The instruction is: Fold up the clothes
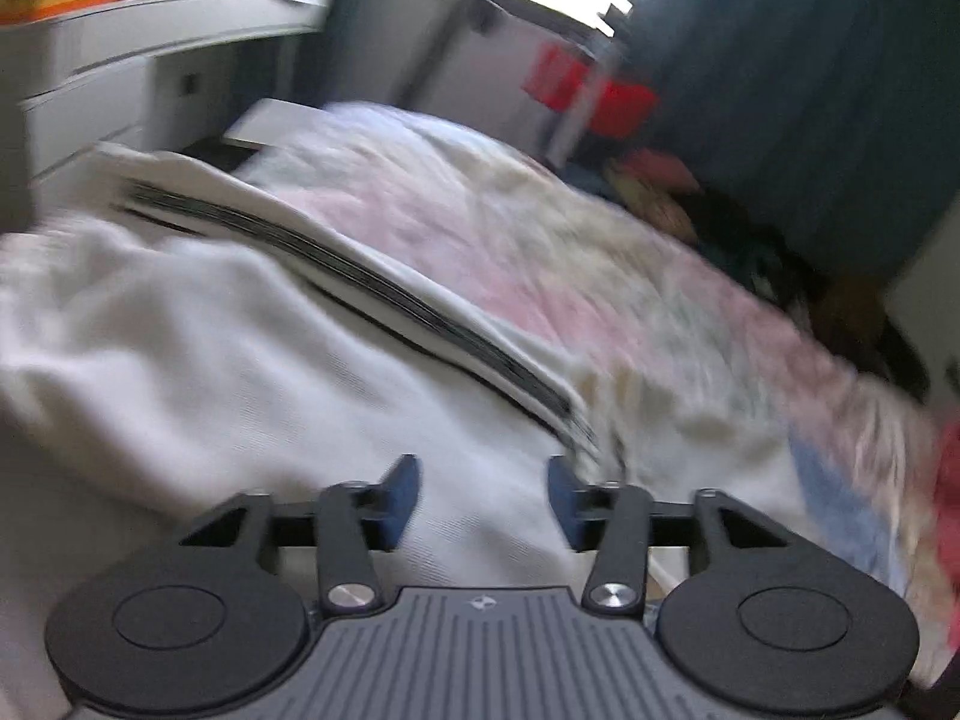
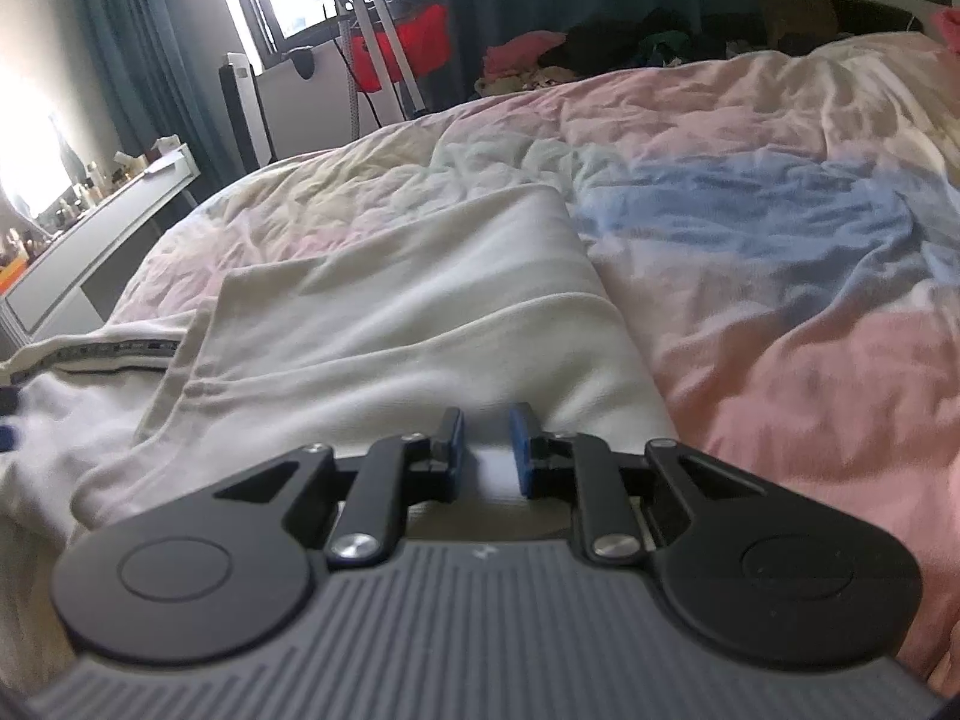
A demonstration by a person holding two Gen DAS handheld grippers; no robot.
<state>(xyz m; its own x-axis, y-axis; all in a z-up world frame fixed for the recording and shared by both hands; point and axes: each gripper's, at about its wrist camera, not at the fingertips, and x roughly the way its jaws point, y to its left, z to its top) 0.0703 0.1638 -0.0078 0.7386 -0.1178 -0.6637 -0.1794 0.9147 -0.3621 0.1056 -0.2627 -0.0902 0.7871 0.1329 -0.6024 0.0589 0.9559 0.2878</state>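
Nearest us in the left wrist view is the left claw [image 1: 483, 501], its blue pads standing well apart with nothing between them; only white cloth shows through the gap, lying below and not pinched. The whole view is smeared, so fine detail is lost. The white garment [image 1: 198, 324] spreads across the near part of the bed [image 1: 540, 276], and a dark striped band [image 1: 372, 285] runs along one of its edges, slanting from upper left to lower right. Beyond it lies the pastel quilt, with a white table [image 1: 156, 24] at the upper left.

In the right wrist view the right claw [image 2: 486, 450] comes first, its jaws nearly closed with a narrow gap. A bit of white cloth sits in that gap, but we cannot tell whether the pads truly pinch it. Ahead, the garment [image 2: 420, 312] lies as a folded panel with clean creases, its far corner reaching toward the quilt's blue patch; the striped band [image 2: 114, 351] peeks out at the left.

We judge that one fold is laid and the left claw is free to take a new edge. The next move calls for picking the striped side cleanly, lifting only one layer, while the right claw steadies the fold.
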